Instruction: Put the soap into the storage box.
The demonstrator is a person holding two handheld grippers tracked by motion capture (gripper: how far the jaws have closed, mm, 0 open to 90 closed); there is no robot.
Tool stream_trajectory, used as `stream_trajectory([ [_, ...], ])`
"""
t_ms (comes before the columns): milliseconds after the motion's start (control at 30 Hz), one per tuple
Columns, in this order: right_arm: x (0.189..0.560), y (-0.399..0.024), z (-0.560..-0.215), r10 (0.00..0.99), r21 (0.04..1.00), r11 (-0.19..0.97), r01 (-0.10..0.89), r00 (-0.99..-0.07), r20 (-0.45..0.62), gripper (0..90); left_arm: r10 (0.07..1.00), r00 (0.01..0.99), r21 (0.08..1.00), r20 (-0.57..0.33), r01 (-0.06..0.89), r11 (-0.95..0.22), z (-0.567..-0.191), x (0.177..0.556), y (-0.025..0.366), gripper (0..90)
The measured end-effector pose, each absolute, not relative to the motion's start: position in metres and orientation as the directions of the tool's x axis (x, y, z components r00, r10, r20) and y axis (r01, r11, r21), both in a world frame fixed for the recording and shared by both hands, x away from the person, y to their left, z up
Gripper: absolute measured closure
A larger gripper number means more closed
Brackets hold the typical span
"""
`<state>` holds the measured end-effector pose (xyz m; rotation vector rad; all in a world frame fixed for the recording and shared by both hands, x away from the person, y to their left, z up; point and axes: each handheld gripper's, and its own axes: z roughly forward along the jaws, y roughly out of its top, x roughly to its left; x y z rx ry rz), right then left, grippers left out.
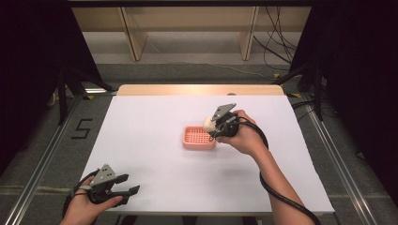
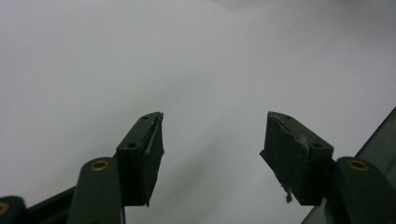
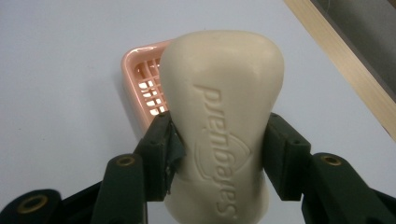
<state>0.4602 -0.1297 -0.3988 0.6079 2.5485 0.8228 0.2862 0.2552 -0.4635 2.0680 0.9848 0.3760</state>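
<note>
Here: right claw (image 3: 217,140) clamps smooth cream embossed soap bar (image 3: 222,116) over pink slotted dish (image 3: 140,79); left claw (image 2: 212,149) agape, empty.

My worktop (image 1: 155,187) is covered in a white sheet, with a strip of bare wood (image 1: 199,89) showing along its far edge. Beyond it stand the wooden legs (image 1: 133,40) of some furniture, and black cables (image 1: 277,44) lie loose on the grey floor (image 1: 187,70). A "5" (image 1: 80,128) is taped on the floor to my left
</note>
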Motion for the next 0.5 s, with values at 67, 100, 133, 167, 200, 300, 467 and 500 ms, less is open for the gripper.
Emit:
stream_trajectory([
  [67,0.462,-0.129,-0.399,0.505,0.617,0.74,0.269,-0.828,-0.245,50.7,0.756,0.65,0.768,-0.071,0.52,-0.375,-0.463,0.285,0.256,37.1],
  [100,0.462,-0.128,-0.399,0.506,0.616,0.738,0.274,-0.829,-0.237,50.7,0.76,0.646,0.77,-0.071,0.52,-0.37,-0.464,0.285,0.256,37.1],
  [133,0.463,-0.128,-0.397,0.496,0.608,0.745,0.274,-0.837,-0.232,50.7,0.765,0.64,0.766,-0.072,0.527,-0.368,-0.464,0.285,0.256,37.1],
  [167,0.462,-0.126,-0.399,0.506,0.622,0.733,0.274,-0.832,-0.23,50.7,0.767,0.636,0.767,-0.078,0.53,-0.362,-0.463,0.284,0.256,37.1],
  [200,0.463,-0.126,-0.398,0.496,0.611,0.742,0.274,-0.838,-0.226,50.7,0.765,0.639,0.772,-0.079,0.525,-0.359,-0.463,0.283,0.256,37.1],
  [300,0.465,-0.124,-0.399,0.488,0.602,0.754,0.263,-0.838,-0.245,50.7,0.768,0.634,0.78,-0.09,0.525,-0.341,-0.464,0.283,0.257,37.1],
  [467,0.469,-0.119,-0.4,0.479,0.596,0.76,0.259,-0.843,-0.244,50.7,0.766,0.639,0.767,-0.074,0.527,-0.366,-0.462,0.281,0.26,37.1],
  [500,0.469,-0.118,-0.399,0.481,0.591,0.76,0.271,-0.846,-0.231,50.7,0.765,0.64,0.767,-0.073,0.526,-0.367,-0.462,0.281,0.261,37.1],
])
